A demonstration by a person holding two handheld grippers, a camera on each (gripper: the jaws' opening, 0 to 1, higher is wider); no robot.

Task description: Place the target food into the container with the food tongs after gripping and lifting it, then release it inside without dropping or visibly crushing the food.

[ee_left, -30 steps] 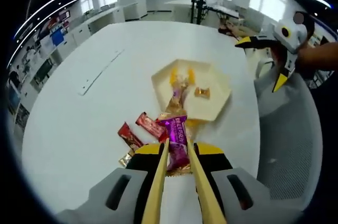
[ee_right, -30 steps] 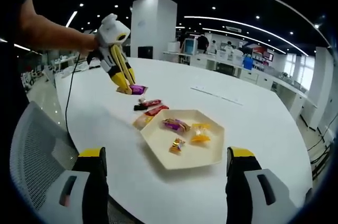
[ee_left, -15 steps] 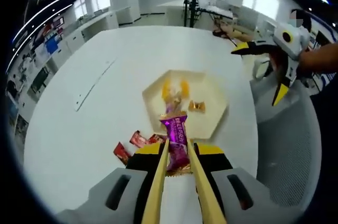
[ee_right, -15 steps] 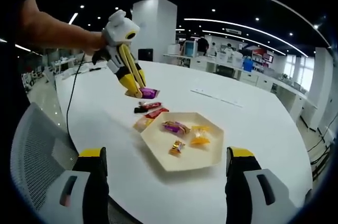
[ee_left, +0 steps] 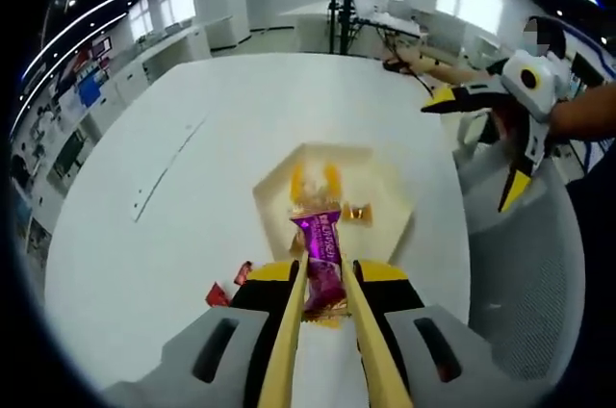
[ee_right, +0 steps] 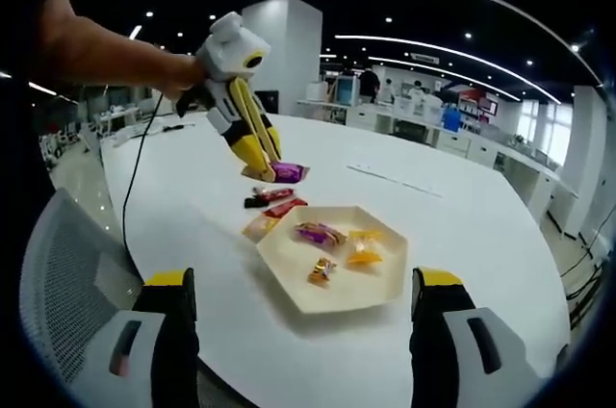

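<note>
Closest to the camera in the left gripper view, the left gripper (ee_left: pixel 325 288) was clamped on a pair of yellow food tongs (ee_left: pixel 322 331), whose two arms ran narrow and nearly parallel, pinching a purple-wrapped candy (ee_left: pixel 321 256) at their tips. The candy's long axis lay along the tongs, pointing straight ahead. Just beyond it, on the white round table (ee_left: pixel 192 196), sat the cream hexagonal tray (ee_left: pixel 279 182), so the candy hung above the tray's near edge and the drop spot lay directly forward. Inside the tray were a yellow-wrapped sweet (ee_left: pixel 313 177) and a small gold-wrapped candy (ee_left: pixel 356 214). Red-wrapped candies (ee_left: pixel 226 285) lay on the table beside the tray's near-left edge. Farther off, near the table's far-right edge, the right gripper (ee_left: pixel 515 153) hung with jaws spread wide and empty, well apart from the tray, so the left was plainly the nearer.
</note>
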